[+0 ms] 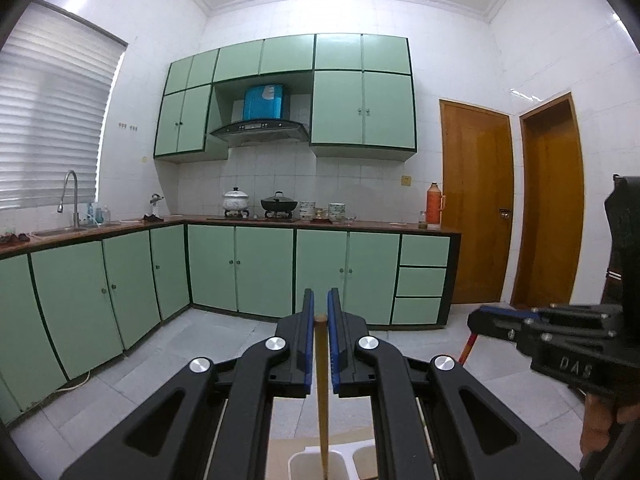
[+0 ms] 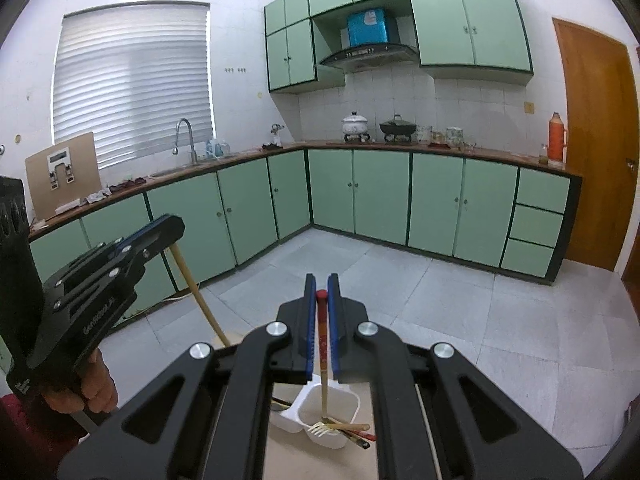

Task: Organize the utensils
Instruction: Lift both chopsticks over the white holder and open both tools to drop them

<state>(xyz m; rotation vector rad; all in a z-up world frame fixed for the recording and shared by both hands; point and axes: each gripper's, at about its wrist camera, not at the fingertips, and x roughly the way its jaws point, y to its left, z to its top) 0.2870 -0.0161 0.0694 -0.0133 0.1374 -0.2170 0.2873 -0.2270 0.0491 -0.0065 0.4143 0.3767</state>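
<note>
A: What does the left gripper (image 1: 320, 312) have?

B: A plain wooden chopstick (image 1: 321, 380) — its blue pads are closed on the shaft, with the blunt top end showing between them and the rest hanging down toward a white divided container (image 1: 298, 462) at the bottom edge of the left wrist view. From the right wrist camera the same stick (image 2: 200, 292) slants down out of the left gripper (image 2: 168, 232).

A: And the right gripper (image 2: 321, 296)?

B: Its jaws are pinched together on a chopstick with a red top (image 2: 322, 344). The red cap sits between the pads, a patterned red band runs below it, and the pale lower part reaches down into the white container (image 2: 348, 404). Whether the tip touches the bottom cannot be told.

A: What lies in the container?

B: A white plastic fork (image 2: 322, 428), a wooden piece (image 2: 350, 426) and a dark chopstick with red on it (image 2: 360, 438), all lying across the right-hand compartment and poking over its rim. Dark sticks (image 2: 282, 403) show just beside its left side.

A: Where are the hands?

B: A hand (image 2: 86, 388) grips the left tool's handle; in the left wrist view the right gripper (image 1: 476, 318) is seen side on, its red-topped stick (image 1: 466, 350) slanting beneath it.

A: Beyond that?

B: Green cabinets (image 2: 380, 196), a tap (image 2: 186, 136) and two pots (image 2: 376, 125) on the far counter — well away across a grey tiled floor (image 2: 460, 308)
</note>
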